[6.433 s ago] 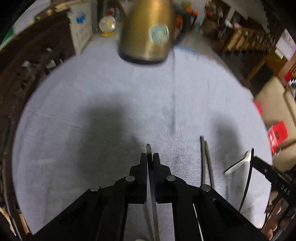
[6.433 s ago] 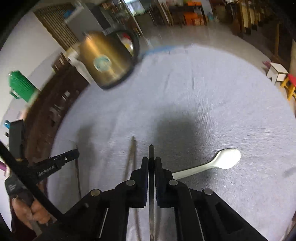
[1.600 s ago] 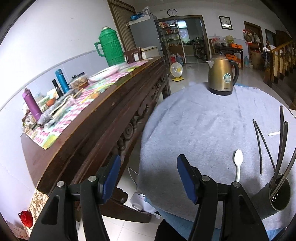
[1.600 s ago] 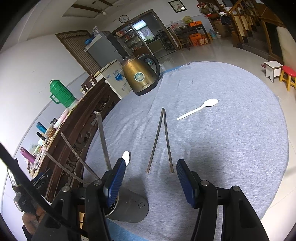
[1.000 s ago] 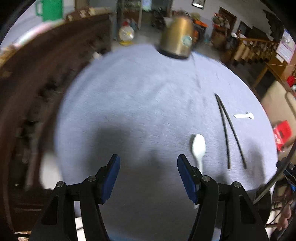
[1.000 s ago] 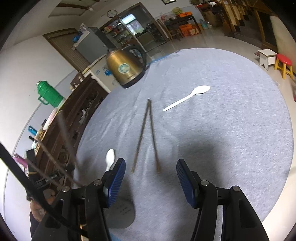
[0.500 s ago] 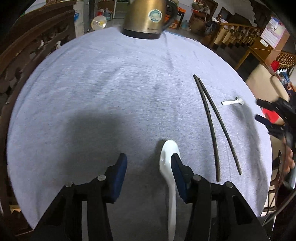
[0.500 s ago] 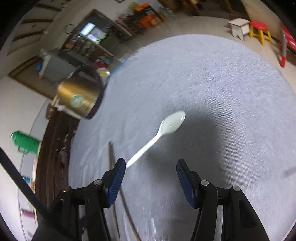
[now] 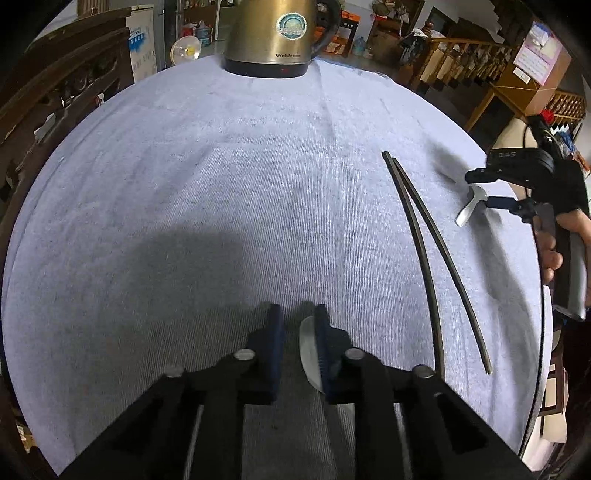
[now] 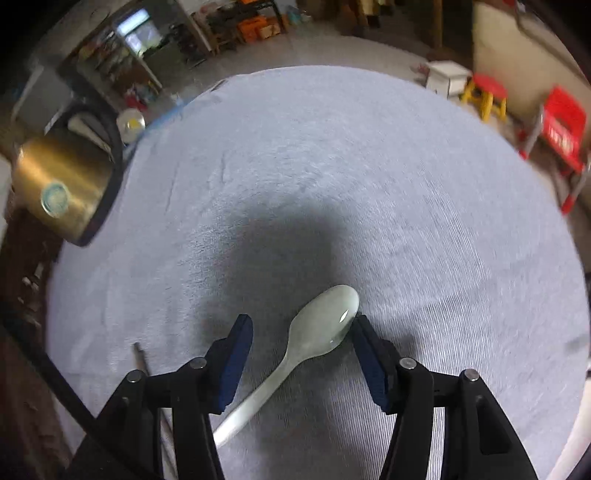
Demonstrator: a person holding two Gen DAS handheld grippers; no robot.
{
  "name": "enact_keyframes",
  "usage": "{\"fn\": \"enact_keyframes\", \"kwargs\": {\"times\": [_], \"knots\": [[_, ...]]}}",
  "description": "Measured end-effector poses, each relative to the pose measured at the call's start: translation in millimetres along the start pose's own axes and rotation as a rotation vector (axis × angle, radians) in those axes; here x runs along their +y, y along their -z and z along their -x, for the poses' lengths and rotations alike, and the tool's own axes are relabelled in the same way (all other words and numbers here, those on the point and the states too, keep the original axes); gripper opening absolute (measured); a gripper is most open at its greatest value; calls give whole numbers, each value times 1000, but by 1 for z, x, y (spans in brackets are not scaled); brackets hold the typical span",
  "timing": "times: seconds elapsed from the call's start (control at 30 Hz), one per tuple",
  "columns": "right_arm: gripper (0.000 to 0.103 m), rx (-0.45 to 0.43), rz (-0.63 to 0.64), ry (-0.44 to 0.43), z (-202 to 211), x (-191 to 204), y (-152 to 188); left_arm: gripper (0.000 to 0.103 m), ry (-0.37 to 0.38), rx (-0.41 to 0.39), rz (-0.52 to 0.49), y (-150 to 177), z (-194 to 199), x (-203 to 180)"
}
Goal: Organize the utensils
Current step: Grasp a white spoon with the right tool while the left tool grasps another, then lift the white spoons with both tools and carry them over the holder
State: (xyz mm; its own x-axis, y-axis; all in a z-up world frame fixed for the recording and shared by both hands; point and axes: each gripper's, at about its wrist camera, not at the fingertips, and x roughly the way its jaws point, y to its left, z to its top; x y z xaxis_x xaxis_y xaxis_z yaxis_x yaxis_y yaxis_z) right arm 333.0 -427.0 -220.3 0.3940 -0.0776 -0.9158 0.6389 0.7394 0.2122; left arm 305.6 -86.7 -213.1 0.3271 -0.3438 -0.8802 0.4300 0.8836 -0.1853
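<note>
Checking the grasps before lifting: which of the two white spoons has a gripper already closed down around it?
The spoon at the left gripper, whose jaws have just been closing. The other spoon lies loose between the right gripper's wide-open jaws.

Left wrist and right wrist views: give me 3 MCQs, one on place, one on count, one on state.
1. Where does the kettle stand?
A. at the far edge of the table
B. beside the chopsticks' near ends
C. on the floor

2. How many chopsticks lie on the table?
A. one
B. two
C. four

3. The right gripper is:
A. shut on a chopstick
B. shut and empty
C. open, with the white spoon between its fingers

Key:
1 A: it stands past everything else in the left wrist view.
2 B: one pair, meeting at the far tips.
3 C: a wide gap separates the pads, with the spoon's bowl lying in it.
</note>
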Motion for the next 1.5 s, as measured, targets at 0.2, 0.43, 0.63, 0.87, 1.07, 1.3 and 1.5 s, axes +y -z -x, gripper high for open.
{"fn": "enact_keyframes", "kwargs": {"times": [0.2,0.43,0.63,0.87,1.07,1.3,1.5], "knots": [[35,-60,176,92,-6,26,-1,5,12,-13,22,-8,-5,5],[35,-127,226,-108,14,16,15,3,4,-55,17,-23,-3,8],[35,-254,296,-231,56,11,46,3,-15,-94,-4,-27,13,7],[35,-331,296,-258,85,-12,69,3,40,-59,36,-24,23,10],[35,-307,271,-275,88,-40,87,11,71,-4,37,-15,9,0],[35,-285,274,-273,86,-56,96,32,61,14,-23,2,-2,-16],[35,-277,275,-287,86,-57,100,17,25,-24,-79,10,0,-19]]}}
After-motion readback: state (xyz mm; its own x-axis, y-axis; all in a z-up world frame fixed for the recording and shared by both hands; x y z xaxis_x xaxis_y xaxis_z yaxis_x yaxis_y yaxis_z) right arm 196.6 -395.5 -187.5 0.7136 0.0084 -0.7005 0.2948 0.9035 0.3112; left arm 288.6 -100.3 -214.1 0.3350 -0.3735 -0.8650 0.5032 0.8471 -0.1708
